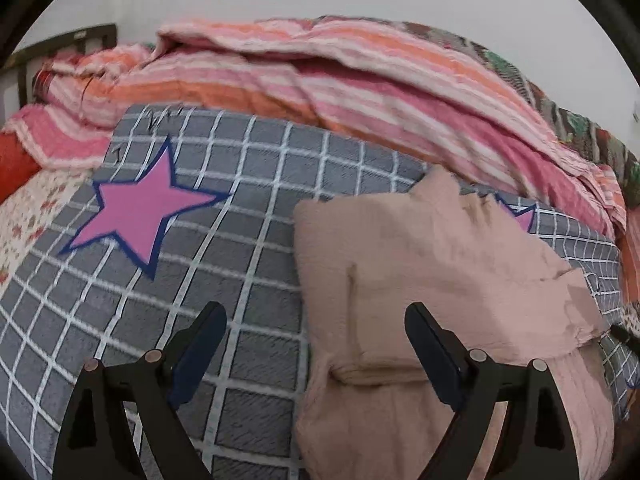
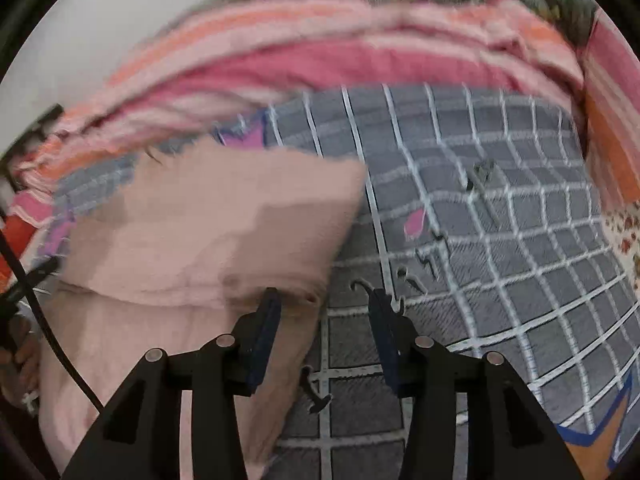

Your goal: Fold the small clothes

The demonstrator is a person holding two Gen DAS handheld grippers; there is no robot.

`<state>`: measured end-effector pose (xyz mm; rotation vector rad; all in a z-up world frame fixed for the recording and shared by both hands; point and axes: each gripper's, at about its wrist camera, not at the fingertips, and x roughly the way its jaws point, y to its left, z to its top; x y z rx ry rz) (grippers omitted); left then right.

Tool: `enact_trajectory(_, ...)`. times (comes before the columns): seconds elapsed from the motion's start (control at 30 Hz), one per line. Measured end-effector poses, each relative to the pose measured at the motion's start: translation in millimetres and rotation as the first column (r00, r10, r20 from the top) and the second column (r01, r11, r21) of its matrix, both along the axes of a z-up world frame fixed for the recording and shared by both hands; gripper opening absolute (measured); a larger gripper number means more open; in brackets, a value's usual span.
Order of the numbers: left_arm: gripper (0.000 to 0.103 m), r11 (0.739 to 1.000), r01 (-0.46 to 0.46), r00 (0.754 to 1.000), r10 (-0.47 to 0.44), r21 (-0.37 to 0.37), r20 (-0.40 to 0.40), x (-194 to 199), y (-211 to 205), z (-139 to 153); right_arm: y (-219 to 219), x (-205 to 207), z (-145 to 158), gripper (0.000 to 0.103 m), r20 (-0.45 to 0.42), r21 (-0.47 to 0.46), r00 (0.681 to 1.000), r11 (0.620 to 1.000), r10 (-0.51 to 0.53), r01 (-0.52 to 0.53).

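Pink garment [image 1: 432, 280], partly folded, lies on grey checked bedsheet [image 1: 248, 240] near striped quilt [image 1: 320, 80]. Left gripper [image 1: 316, 344] jaws wide apart, empty. Right gripper [image 2: 324, 320] jaws apart, empty, straddling garment's right edge.

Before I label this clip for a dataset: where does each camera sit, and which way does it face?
Left wrist: on the left gripper, looking forward over the grey checked cover toward the striped quilt; its two fingers show, spread wide, the right one over the pink garment.
Right wrist: on the right gripper, facing the same bed; its fingers show, straddling the garment's right edge, with a hand at far left.
Shared: the garment, cover and quilt.
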<state>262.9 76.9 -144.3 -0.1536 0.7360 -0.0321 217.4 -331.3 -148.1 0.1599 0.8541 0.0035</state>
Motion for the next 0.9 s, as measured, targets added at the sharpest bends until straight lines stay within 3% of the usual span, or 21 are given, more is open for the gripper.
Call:
enact_trajectory(0.03,0.090,1.000,0.003,1.000,-0.003,0.004,0.001,2.8,-2.8,0.6,-1.4,-3.0,7.9,0.055,0.044,0.016,0.999,1.000,-0.010,0.009)
enact_trajectory(0.1,0.090,1.000,0.009,1.000,-0.009,0.015,-0.023,10.1,-9.3,-2.7,-0.7,3.0,14.2,0.057,0.082,0.046,0.996,0.999,-0.019,0.015)
enact_trajectory(0.27,0.085,0.993,0.028,0.995,-0.017,0.118,-0.097,18.8,-26.4,-21.2,15.8,35.9,-17.5,0.057,-0.019,0.054,1.000,0.998,-0.024,0.025)
enact_trajectory(0.33,0.085,0.993,0.023,0.996,-0.013,0.112,-0.094,17.6,-24.8,-21.2,16.6,42.4,-35.6,0.057,-0.071,0.031,0.997,0.999,-0.026,0.029)
enact_trajectory(0.43,0.085,0.996,0.016,0.995,-0.006,0.091,-0.102,17.6,-21.8,-22.7,12.0,38.7,-32.5,0.057,-0.052,0.053,0.998,0.997,-0.047,0.050)
enact_trajectory(0.67,0.072,0.996,0.015,0.997,-0.008,0.088,-0.076,7.3,-25.4,-17.2,15.5,34.3,-30.1,0.057,-0.048,0.028,0.998,0.998,-0.050,0.052)
enact_trajectory(0.9,0.071,0.993,0.011,0.997,-0.002,0.114,-0.076,4.1,-29.6,-14.9,20.9,40.3,-31.0,0.057,-0.052,-0.004,0.998,0.999,-0.040,0.040)
